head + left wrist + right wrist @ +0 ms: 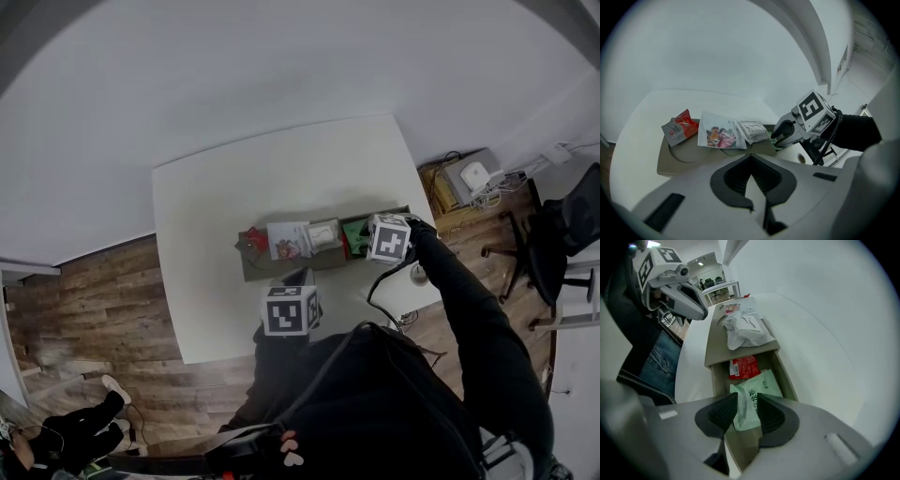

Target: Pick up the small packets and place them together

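A tan tray [716, 341] on the white table holds the packets. Its open compartment contains a pale green packet [757, 399] and, beyond it, a small red packet [743, 366]. My right gripper [746, 411] points steeply down just over the green packet, open, with the packet showing in the gap and the pads not pressing it. On the tray's flat top lie a white packet [747, 333], a picture-printed packet [719, 136] and a red-and-grey packet [680, 127]. My left gripper [750, 161] hangs in front of the tray, shut, with nothing in it.
The tray [253, 267] sits near the table's front edge. Wooden floor, a box of cables [469, 183] and an office chair [562, 234] lie to the right. The person's dark sleeve [469, 309] runs along the right arm.
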Demonstrator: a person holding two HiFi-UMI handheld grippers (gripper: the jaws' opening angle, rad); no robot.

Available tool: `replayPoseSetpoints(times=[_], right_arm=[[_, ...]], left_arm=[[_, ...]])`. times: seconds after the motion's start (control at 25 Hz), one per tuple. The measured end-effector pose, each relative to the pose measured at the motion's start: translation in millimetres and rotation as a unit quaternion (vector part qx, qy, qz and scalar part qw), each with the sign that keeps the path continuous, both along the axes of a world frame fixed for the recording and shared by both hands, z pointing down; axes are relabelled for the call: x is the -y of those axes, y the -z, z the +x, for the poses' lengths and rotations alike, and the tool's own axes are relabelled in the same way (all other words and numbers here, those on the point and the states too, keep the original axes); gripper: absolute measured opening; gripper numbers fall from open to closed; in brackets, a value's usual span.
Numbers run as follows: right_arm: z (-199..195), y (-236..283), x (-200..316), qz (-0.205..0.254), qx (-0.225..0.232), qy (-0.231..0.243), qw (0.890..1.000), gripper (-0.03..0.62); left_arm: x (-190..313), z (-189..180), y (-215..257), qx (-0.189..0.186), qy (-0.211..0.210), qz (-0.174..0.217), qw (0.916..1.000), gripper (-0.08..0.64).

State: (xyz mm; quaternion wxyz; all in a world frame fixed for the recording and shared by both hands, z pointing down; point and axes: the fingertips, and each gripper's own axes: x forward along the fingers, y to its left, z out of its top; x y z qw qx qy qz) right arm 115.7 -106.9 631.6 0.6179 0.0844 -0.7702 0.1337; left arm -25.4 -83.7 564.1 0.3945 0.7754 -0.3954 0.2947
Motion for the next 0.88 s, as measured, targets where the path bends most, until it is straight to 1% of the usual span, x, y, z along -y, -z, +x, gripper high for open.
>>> replayPoseSetpoints(times=[0.2,0.32,0.4,0.48,0.6,0.72,0.8,0.88], right_arm=[[0.5,-8.9,0.9,-0.01,-0.006,0.001,1.0,0.123],[0.1,-10.0,0.4,-0.019,-0.002,0.002,1.0,0.123],[0.9,-11.6,0.0,-0.029,0.001,-0.003,1.0,0.118],[5.0,-13.9,-1.9,-0.042,-0.006,-0.013,0.999,0.114],[9.0,-15.0,-5.6,-0.056,-0.018,-0.025,0.998,0.095],[8.0,-13.7,-7.1,-0.063,-0.014,-0.031,0.997,0.072],[7.8,-13.0,-6.0,-0.058,-0.007,-0.032,0.998,0.038],[7.3,-12.5,-5.1,-0.05,0.0,-0.034,0.998,0.028]], left_arm=[[3.7,-1.7,-3.1,0.0,0.004,-0.004,1.0,-0.001],[4.7,-2.4,-4.0,0.0,0.005,-0.005,1.0,-0.002],[5.5,-2.0,-4.5,0.0,0.005,-0.006,1.0,-0.001],[5.7,-1.4,-4.7,0.0,0.003,-0.007,1.0,0.0],[5.8,-1.1,-4.9,0.0,0.002,-0.007,1.0,-0.002],[6.6,-1.7,-4.5,0.0,0.003,-0.006,1.0,-0.002],[7.0,-2.1,-4.5,0.0,0.004,-0.006,1.0,-0.001],[6.9,-2.4,-4.6,-0.001,0.004,-0.006,1.0,0.0]])
